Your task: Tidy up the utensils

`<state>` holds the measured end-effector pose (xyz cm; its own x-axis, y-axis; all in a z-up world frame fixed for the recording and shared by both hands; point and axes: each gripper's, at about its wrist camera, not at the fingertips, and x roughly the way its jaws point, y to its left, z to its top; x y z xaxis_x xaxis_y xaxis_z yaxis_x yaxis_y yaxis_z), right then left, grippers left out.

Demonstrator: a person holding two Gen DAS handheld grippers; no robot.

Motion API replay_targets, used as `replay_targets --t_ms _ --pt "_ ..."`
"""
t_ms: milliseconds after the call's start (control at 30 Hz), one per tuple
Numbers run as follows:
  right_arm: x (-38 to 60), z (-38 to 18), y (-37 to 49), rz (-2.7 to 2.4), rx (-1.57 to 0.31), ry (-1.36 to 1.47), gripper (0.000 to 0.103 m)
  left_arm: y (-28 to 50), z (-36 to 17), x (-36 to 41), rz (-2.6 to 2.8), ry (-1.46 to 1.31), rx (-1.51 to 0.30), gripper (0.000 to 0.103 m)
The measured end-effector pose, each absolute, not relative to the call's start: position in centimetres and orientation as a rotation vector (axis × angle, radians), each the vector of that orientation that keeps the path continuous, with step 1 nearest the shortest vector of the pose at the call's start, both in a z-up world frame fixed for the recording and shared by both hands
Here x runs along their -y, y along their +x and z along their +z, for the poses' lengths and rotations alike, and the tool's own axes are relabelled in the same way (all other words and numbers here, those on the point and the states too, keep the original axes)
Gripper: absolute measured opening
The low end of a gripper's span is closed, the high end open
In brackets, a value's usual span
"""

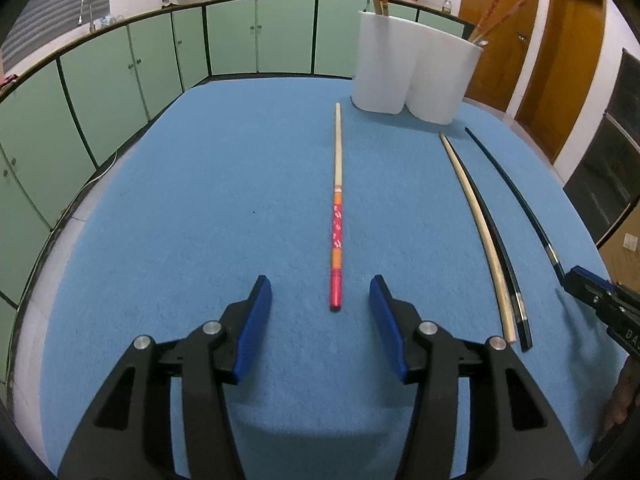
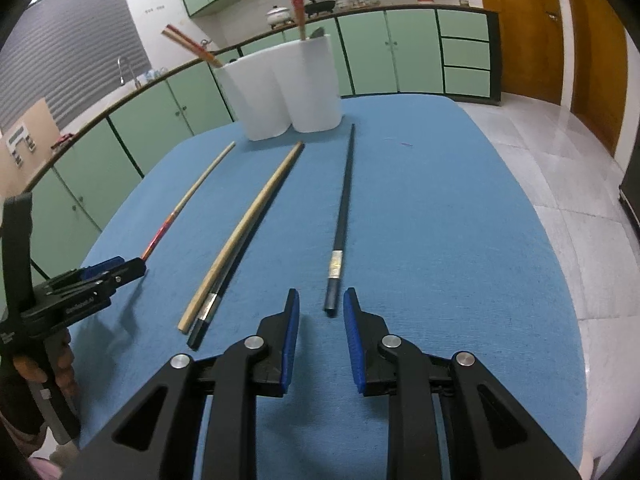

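A red-handled chopstick [image 1: 337, 216] lies on the blue table [image 1: 200, 200], its red end just ahead of my open left gripper [image 1: 320, 292]. A plain wooden chopstick [image 1: 476, 224] and a black chopstick [image 1: 500, 248] lie side by side to its right. Another black chopstick [image 2: 342, 216] lies with its end between the tips of my open right gripper [image 2: 321, 300]. The red-handled chopstick also shows in the right wrist view [image 2: 188, 200], as does the left gripper [image 2: 120, 268]. A white two-part holder [image 1: 416, 68] at the far edge holds several chopsticks.
Green cabinets [image 1: 140, 68] run behind and left of the table. Wooden doors [image 1: 560, 60] stand at the right. The table's right edge drops to a tiled floor [image 2: 560, 184].
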<state>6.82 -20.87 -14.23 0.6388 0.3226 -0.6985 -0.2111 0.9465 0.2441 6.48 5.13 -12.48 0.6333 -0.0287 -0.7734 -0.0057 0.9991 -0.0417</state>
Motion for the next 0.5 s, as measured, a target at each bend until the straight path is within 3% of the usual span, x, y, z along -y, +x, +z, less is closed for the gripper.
replay_targets --t_ms 500 --pt "20.63 -14.80 6.75 0.287 -0.847 0.123 0.020 5.76 -12.59 -5.53 -0.027 -0.053 -0.883 0.049"
